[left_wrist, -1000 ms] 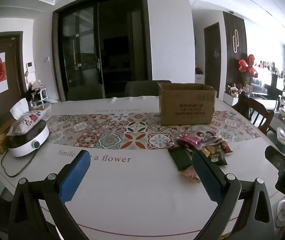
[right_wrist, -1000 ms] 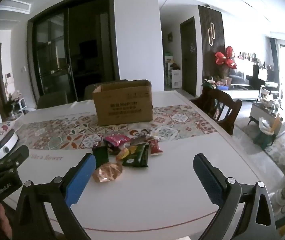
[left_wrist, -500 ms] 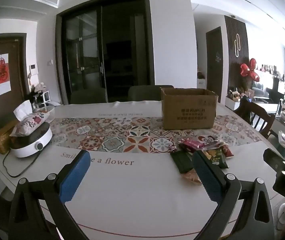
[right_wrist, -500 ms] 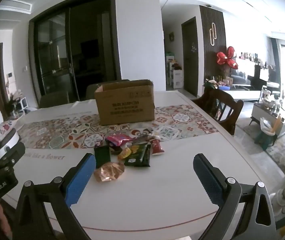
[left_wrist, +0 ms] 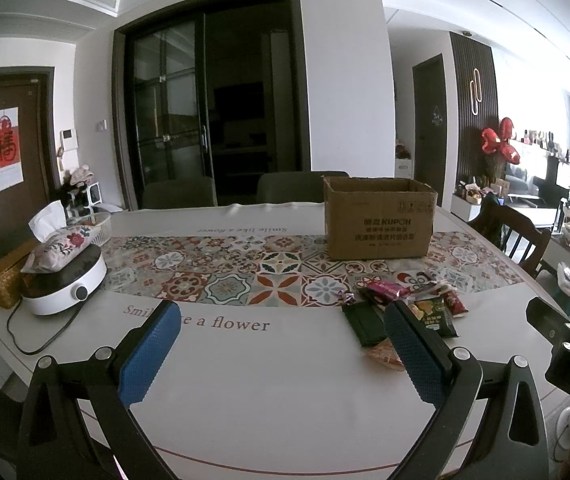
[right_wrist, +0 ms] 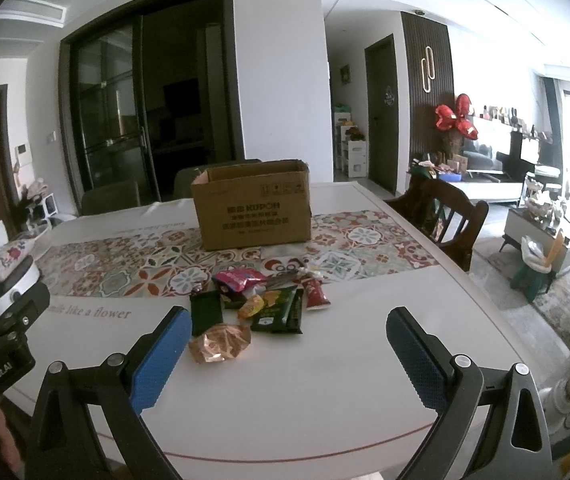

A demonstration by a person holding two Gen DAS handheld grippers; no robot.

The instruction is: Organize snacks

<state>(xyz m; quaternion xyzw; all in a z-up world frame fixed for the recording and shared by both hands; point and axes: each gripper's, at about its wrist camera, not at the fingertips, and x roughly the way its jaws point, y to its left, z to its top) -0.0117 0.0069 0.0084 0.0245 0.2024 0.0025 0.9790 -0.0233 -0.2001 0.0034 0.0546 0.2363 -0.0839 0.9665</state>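
A pile of snack packets (right_wrist: 257, 300) lies on the white table, in front of an open cardboard box (right_wrist: 253, 206). The pile holds a pink packet (right_wrist: 237, 279), a dark green packet (right_wrist: 279, 312), a black packet (right_wrist: 205, 312), a red packet (right_wrist: 315, 296) and a copper foil packet (right_wrist: 219, 344). My right gripper (right_wrist: 287, 354) is open and empty, low over the table just short of the pile. My left gripper (left_wrist: 281, 350) is open and empty; the pile (left_wrist: 405, 312) is to its right, the box (left_wrist: 379, 220) beyond.
A white round cooker (left_wrist: 61, 280) with a floral tissue pouch (left_wrist: 61, 242) on it stands at the table's left, its cord trailing forward. A patterned runner (left_wrist: 245, 272) crosses the table. Chairs stand behind the table and a wooden chair (right_wrist: 445, 216) at its right.
Both views have tilted up slightly and drawn back a little; the snacks and box have not moved. Both grippers stay open.
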